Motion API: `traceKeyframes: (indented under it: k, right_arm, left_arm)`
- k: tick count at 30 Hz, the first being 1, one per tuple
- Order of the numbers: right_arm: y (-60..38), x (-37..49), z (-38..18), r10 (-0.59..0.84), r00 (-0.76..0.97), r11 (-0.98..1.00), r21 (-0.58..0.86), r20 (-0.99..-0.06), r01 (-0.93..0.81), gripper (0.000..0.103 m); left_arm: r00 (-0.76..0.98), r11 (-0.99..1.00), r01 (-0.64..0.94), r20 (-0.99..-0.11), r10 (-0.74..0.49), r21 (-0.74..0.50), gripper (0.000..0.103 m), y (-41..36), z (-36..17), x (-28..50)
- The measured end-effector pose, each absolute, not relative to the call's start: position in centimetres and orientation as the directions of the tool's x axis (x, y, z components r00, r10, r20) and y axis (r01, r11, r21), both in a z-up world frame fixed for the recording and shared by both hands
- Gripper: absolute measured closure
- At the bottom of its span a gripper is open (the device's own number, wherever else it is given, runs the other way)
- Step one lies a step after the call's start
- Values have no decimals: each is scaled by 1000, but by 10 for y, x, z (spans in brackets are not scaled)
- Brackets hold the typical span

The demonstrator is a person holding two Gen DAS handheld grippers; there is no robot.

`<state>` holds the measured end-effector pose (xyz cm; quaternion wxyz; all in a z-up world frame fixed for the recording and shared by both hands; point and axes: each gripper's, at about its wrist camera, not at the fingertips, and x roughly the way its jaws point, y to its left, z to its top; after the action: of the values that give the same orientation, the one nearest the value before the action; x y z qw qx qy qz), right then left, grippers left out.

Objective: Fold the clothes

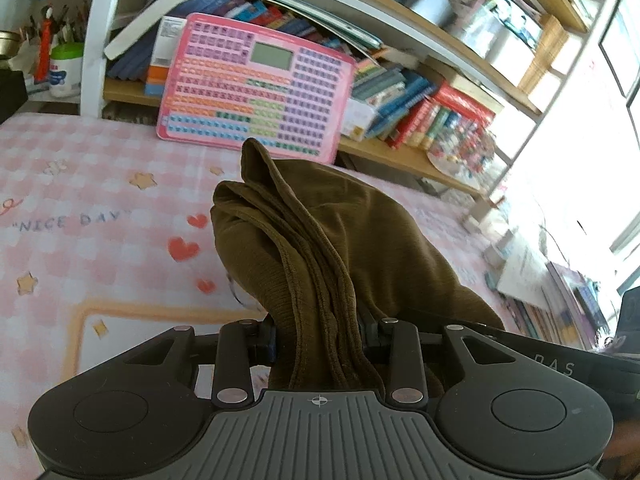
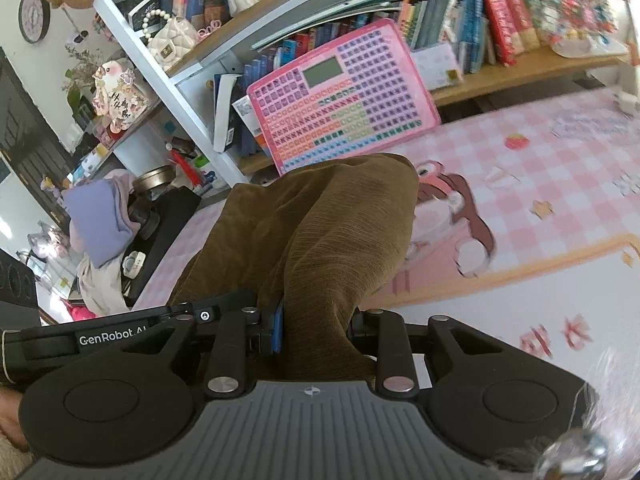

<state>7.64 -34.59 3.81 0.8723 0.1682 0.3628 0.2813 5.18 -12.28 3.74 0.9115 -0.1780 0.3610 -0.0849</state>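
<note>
Brown corduroy garment (image 1: 320, 248) hangs bunched between our two grippers, lifted above the pink checked mat (image 1: 100, 168). Our left gripper (image 1: 320, 340) has its jaws pinching several stacked hemmed edges of the cloth, which rise in a peak ahead of the fingers. Our right gripper (image 2: 316, 328) has its jaws clamped on a thick fold of the same fabric, the rest draping forward and down to the left. The two grippers sit close, each one's body showing at the edge of the other's view. Beyond the mat, a pink keyboard toy (image 1: 256, 88) leans against a bookshelf (image 1: 400, 152) crowded with books.
</note>
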Motion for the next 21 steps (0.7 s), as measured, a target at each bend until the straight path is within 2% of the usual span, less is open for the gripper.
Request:
traceKeyframes:
  k: [8, 21]
  right_arm:
    - [-279, 146, 38, 624, 565, 781, 463, -540, -419, 78]
    - [-200, 231, 13, 616, 560, 787, 432, -554, -439, 78]
  left_arm:
    - [737, 901, -21, -615, -279, -433, 70, -55, 24, 109]
    - [733, 899, -33, -622, -275, -436, 71, 17, -8, 185]
